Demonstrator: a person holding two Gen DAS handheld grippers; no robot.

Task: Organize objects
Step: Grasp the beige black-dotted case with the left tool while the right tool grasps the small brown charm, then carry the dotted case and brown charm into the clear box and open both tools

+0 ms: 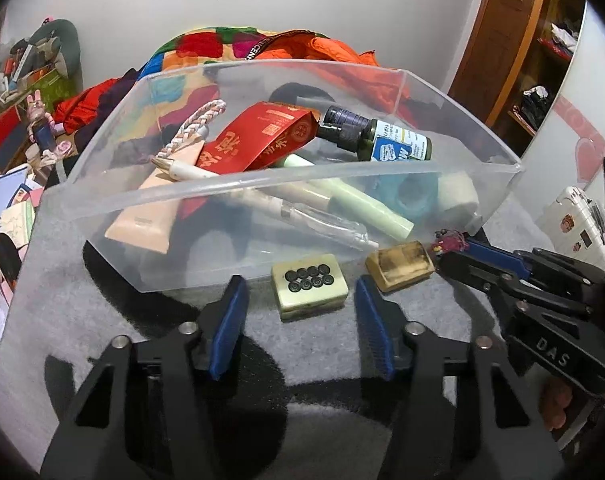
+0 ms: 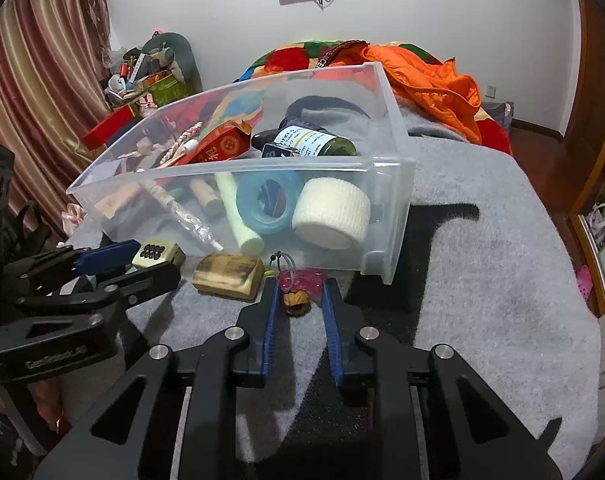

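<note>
already filed, as we read it: the clear bin [image 1: 498, 184] on the grey cloth [image 2: 482, 240] holds a red packet [image 1: 258, 140], a dark green bottle [image 1: 390, 140], a pale green tube [image 1: 366, 208], a peach tube [image 1: 158, 208], a white pen [image 1: 182, 170], a braided cord [image 1: 198, 124], a blue tape roll [image 2: 266, 204] and a white tape roll [image 2: 332, 218]. we judge most of the sorting done.

still outside the bin, just in front of its near wall:
- item one: a mahjong tile [image 1: 309, 286], dotted face up, lying flat on the cloth.
- item two: a worn wooden block [image 1: 400, 266], flat, beside the tile, apart from it.
- item three: a small charm [image 2: 296, 302], a walnut-like bead with pink trim and a loop.

left gripper [image 1: 302, 300]: released. its blue pads stand to either side of the tile with a gap on both sides; nothing is held.

right gripper [image 2: 298, 300]: jaws drawn narrow around the charm. from its own camera the pads look close to the bead on both sides, but we cannot tell whether they press on it yet.

left to do, in our judgement: three small pieces to lift and drop over the near wall. the tile and the charm seem to be the two in hand; the block looks untouched.
</note>
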